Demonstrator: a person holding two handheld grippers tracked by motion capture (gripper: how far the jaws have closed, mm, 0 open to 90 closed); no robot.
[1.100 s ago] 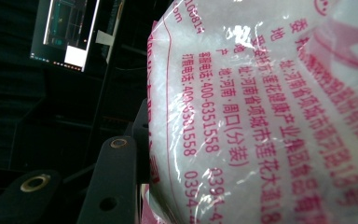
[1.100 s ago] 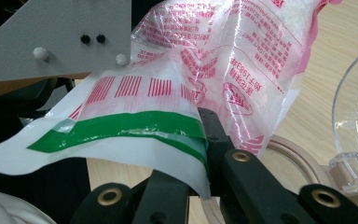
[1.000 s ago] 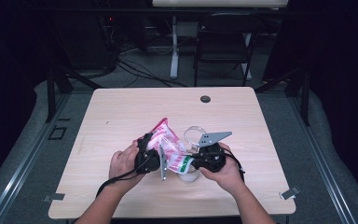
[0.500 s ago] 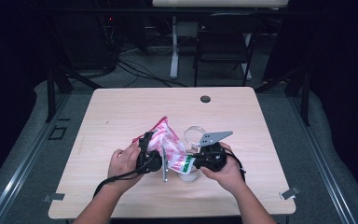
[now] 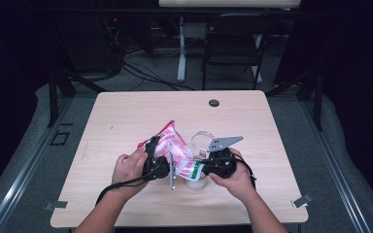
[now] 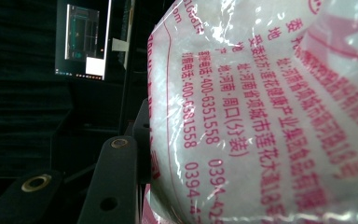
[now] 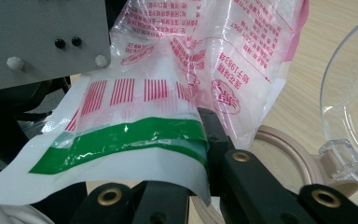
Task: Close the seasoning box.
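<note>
High view: both grippers are holding a pink-printed plastic bag of white granules tilted over a clear jar near the table's front edge, likely so the contents can pour down into it. Right gripper is pinching the green-striped open end of the bag just above the jar's tan rim, jaws clenched on the film, with the clear flip lid hanging open beside the jar. Left gripper is propping the full body of the bag from the side away from the jar, apparently to lift and steer it; its jaws are pressing against the bag, but whether they are clamped on it I cannot tell.
</note>
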